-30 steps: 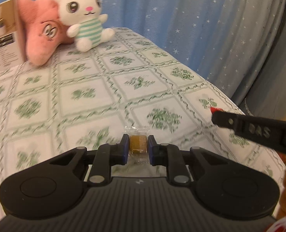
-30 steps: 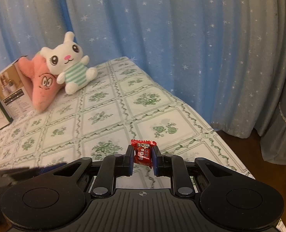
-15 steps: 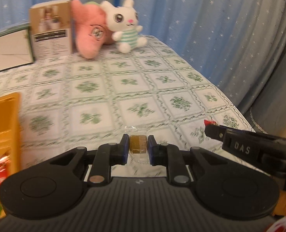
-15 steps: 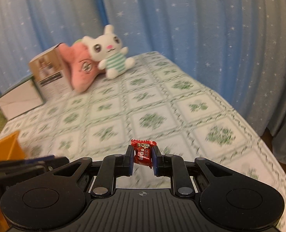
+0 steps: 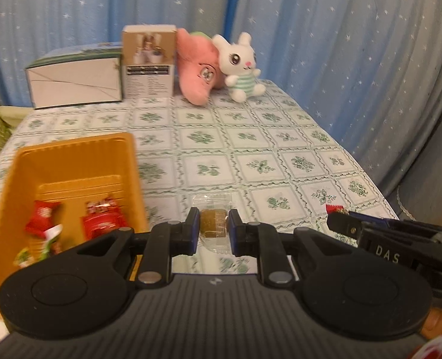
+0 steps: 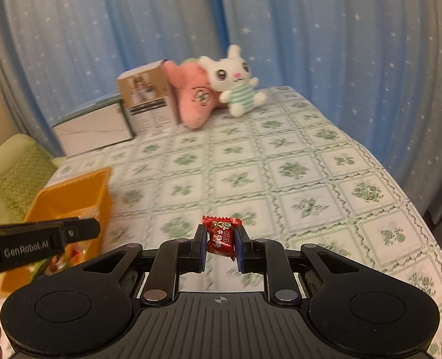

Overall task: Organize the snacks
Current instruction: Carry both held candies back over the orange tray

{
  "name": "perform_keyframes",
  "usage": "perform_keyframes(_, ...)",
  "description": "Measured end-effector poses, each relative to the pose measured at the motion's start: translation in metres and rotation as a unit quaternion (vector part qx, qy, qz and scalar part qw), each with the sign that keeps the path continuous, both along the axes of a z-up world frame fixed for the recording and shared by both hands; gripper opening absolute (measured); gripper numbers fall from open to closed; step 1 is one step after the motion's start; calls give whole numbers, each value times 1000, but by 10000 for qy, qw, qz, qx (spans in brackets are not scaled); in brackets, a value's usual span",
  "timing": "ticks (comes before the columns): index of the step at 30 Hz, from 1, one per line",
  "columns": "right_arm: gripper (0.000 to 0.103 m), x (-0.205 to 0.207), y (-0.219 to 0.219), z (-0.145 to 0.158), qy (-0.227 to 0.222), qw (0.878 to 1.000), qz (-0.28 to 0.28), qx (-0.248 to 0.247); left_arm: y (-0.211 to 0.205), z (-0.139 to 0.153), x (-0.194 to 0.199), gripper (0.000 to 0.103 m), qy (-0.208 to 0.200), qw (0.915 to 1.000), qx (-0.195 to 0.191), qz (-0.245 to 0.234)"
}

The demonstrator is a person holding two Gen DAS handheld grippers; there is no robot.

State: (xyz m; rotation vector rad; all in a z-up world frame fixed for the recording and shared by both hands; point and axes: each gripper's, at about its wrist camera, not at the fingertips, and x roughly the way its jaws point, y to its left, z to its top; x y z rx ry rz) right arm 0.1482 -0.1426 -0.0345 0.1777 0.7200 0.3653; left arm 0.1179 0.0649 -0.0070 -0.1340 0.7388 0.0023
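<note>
Above green-patterned tablecloth point(image 5: 251, 137): my left gripper point(image 5: 213, 229) pinches brown snack in clear wrapper point(image 5: 212, 223), right gripper point(image 6: 220, 243) pinches red foil candy point(image 6: 220, 236). Both lifted clear for orange plastic bin point(image 5: 71, 161), red candies inside.

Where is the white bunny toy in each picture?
Left wrist view: the white bunny toy sits at the far end of the table, top middle, a little right of centre, leaning on the pink plush.
Right wrist view: the bunny is again at the far end, upper middle, right of the same pink plush.
Shared landmark: the brown box standing just left of the pink plush.
</note>
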Motion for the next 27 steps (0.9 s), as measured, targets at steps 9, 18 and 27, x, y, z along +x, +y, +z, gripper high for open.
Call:
perform_keyframes(9, 19, -42, 32, 21, -175, 9986, 483, -107, 33, 20, -53, 18, -77, 9994, 80, 328)
perform_keyframes(18, 19, -64, 64, 33, -284, 9955, 878, -211, 62, 29, -90, 18, -75, 9981, 126, 592)
perform_keyframes(27, 19, -69, 84, 31, -262, 9930, 1132, -206, 77, 30, -104, 18, -46, 9974, 139, 700)
